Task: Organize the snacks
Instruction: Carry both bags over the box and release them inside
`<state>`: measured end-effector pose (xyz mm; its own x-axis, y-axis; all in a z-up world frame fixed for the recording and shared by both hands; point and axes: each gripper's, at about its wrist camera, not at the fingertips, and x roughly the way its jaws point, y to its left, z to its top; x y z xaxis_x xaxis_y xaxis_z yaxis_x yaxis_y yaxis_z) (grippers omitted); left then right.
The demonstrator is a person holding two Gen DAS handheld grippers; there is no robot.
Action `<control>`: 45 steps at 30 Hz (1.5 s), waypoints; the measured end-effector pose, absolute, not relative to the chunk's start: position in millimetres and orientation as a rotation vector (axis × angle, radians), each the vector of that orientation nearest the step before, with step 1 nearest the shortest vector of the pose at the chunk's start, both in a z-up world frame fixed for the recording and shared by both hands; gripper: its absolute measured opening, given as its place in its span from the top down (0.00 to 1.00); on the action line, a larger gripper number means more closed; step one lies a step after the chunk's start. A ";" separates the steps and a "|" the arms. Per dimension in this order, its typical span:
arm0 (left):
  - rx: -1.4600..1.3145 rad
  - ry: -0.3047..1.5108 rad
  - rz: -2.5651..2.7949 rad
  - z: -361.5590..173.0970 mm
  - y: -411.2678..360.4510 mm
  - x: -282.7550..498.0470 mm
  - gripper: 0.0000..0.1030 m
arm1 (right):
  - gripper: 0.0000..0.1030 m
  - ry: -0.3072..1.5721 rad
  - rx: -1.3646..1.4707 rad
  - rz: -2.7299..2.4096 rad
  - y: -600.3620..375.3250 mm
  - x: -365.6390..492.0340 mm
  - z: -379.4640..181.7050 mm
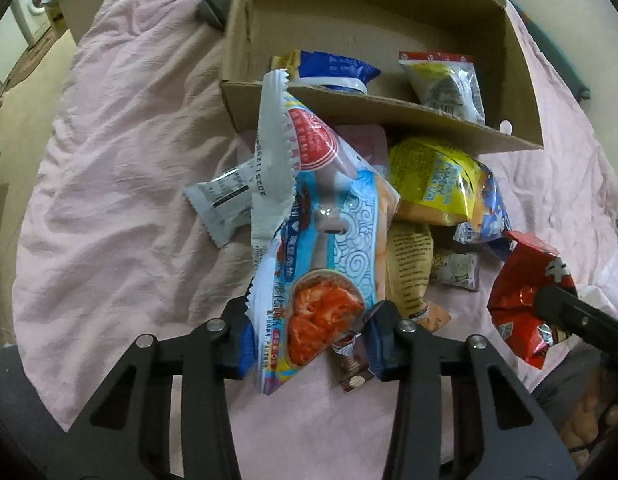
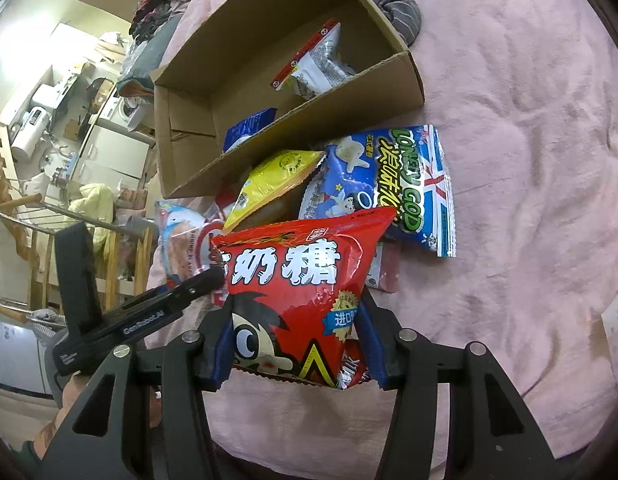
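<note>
My left gripper point(image 1: 309, 344) is shut on a blue-and-white snack packet point(image 1: 329, 232) with a red food picture, which stands up between the pads. Behind it lies a pile of snacks: a yellow packet point(image 1: 429, 176), a small white packet point(image 1: 225, 204) and a beige packet point(image 1: 409, 272). My right gripper point(image 2: 301, 344) is shut on a red candy bag point(image 2: 301, 280), also seen in the left wrist view as the red candy bag point(image 1: 521, 280). An open cardboard box point(image 1: 389, 112) holds a blue packet point(image 1: 333, 68) and a clear yellow packet point(image 1: 445, 80). A blue Lonely God bag point(image 2: 389, 184) lies by the box point(image 2: 293, 128).
Everything rests on a wrinkled pink sheet point(image 1: 109, 160). A grey striped cloth point(image 2: 393, 4) lies behind the box. Off the bed's left side stand a washing machine point(image 1: 33, 4), a wooden rack point(image 2: 37, 232) and household clutter. The left gripper's finger point(image 2: 181, 292) reaches in beside the red bag.
</note>
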<state>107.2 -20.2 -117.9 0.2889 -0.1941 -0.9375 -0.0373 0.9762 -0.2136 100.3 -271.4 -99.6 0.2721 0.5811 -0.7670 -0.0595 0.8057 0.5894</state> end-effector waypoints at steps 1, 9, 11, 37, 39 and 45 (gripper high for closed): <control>-0.207 1.269 -0.100 -115.5 -23.5 104.0 0.63 | 0.47 1.229 0.500 0.457 -270.6 100.4 -99.5; -0.210 1.197 -0.041 -94.9 -7.5 91.9 0.63 | 0.47 1.203 0.476 0.475 -262.9 99.9 -92.2; -0.209 1.184 -0.025 -90.5 -3.8 89.1 0.63 | 0.47 1.193 0.476 0.483 -261.8 99.0 -89.6; -0.106 0.998 -0.031 -11.9 2.6 106.2 0.63 | 0.47 0.849 0.507 0.544 -278.0 94.4 -30.1; -0.098 0.986 -0.034 -6.0 3.4 115.7 0.63 | 0.47 0.811 0.504 0.541 -279.6 97.7 -22.6; -0.062 0.942 -0.051 11.1 -2.9 137.6 0.63 | 0.47 0.753 0.498 0.499 -287.1 118.5 -8.1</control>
<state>137.6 -2.9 11.2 0.5875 -0.0711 -0.8061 0.0168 0.9970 -0.0758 118.5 -287.1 -8.1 0.6267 0.5867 -0.5128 -0.2442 0.7728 0.5858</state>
